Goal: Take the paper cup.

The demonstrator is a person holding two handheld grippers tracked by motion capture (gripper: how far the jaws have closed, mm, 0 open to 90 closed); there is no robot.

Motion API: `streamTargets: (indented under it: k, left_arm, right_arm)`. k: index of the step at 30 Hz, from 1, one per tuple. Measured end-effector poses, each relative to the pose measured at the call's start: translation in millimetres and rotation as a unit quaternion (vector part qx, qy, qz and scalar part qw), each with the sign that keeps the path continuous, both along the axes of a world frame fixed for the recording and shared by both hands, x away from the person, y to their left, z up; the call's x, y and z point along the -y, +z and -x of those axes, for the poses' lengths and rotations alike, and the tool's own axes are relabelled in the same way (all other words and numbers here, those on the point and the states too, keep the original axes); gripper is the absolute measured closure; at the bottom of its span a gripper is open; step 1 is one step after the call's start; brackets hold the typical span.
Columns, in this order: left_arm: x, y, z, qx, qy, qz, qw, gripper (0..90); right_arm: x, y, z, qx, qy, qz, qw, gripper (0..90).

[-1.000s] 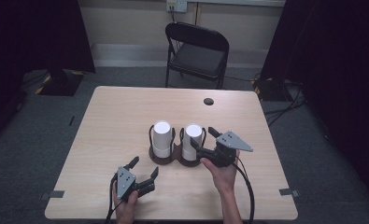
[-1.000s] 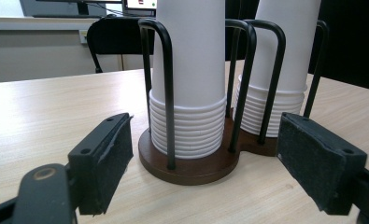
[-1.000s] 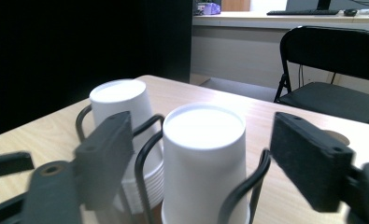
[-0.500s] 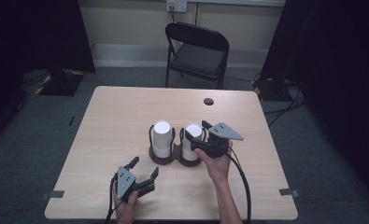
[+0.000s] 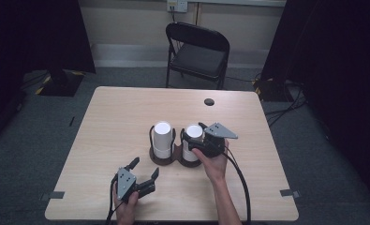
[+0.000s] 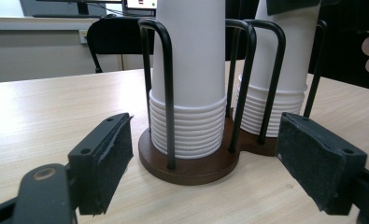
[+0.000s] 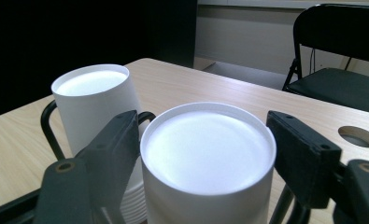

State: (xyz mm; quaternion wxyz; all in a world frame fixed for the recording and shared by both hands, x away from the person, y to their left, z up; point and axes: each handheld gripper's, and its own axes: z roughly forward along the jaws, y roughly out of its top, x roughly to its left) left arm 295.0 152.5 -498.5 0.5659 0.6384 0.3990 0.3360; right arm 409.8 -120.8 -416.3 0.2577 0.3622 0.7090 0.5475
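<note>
Two stacks of upside-down white paper cups stand in a dark wooden holder (image 5: 166,159) with black wire loops, mid-table. The left stack (image 5: 162,138) (image 6: 191,70) (image 7: 91,100) is slightly taller than the right stack (image 5: 192,140) (image 6: 285,70) (image 7: 210,158). My right gripper (image 5: 193,132) (image 7: 205,154) is open, with one jaw on each side of the right stack's top cup, very near its wall. My left gripper (image 5: 145,167) (image 6: 210,156) is open, low over the table just in front of the holder, its pads (image 6: 109,158) facing the left stack's base.
The wooden table (image 5: 107,122) has a round cable hole (image 5: 209,101) (image 7: 358,136) at the back right. A black folding chair (image 5: 199,51) stands behind the table. Cables trail from both grippers off the near edge.
My right gripper has moved left, bringing its jaws around the top of the right stack. The left gripper has stayed put.
</note>
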Motion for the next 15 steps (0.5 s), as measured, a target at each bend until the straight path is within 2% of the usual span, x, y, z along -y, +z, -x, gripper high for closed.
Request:
streamTargets:
  k: [2,6,9,11,13,15]
  left_arm:
    - [-0.1,0.0,0.0,0.0,0.0,0.001,1.0,18.6]
    - [0.0,0.1,-0.6,-0.002,-0.003,0.002,1.0,18.6]
    - [-0.1,0.1,-0.8,-0.003,-0.004,0.002,1.0,18.6]
    - [-0.8,0.1,-0.9,-0.004,-0.005,0.003,1.0,23.2]
    - [-0.6,0.1,-1.0,-0.005,-0.002,0.004,1.0,24.8]
    - [-0.1,0.2,-1.2,-0.004,-0.007,0.001,1.0,22.8]
  right_arm:
    - [-2.5,-1.7,-1.0,-0.001,0.001,0.008,1.0,28.4]
    - [-3.3,-3.3,-2.3,-0.005,-0.003,0.007,1.0,29.4]
    - [-4.6,-4.0,-2.6,-0.007,-0.005,0.018,0.9998,31.6]
    - [-4.6,-4.4,-3.0,-0.012,-0.006,0.024,0.9996,32.1]
    - [-4.7,-4.2,-2.9,-0.012,-0.005,0.025,0.9996,32.4]
    - [-5.1,-2.5,-2.2,-0.005,-0.005,0.029,0.9996,32.8]
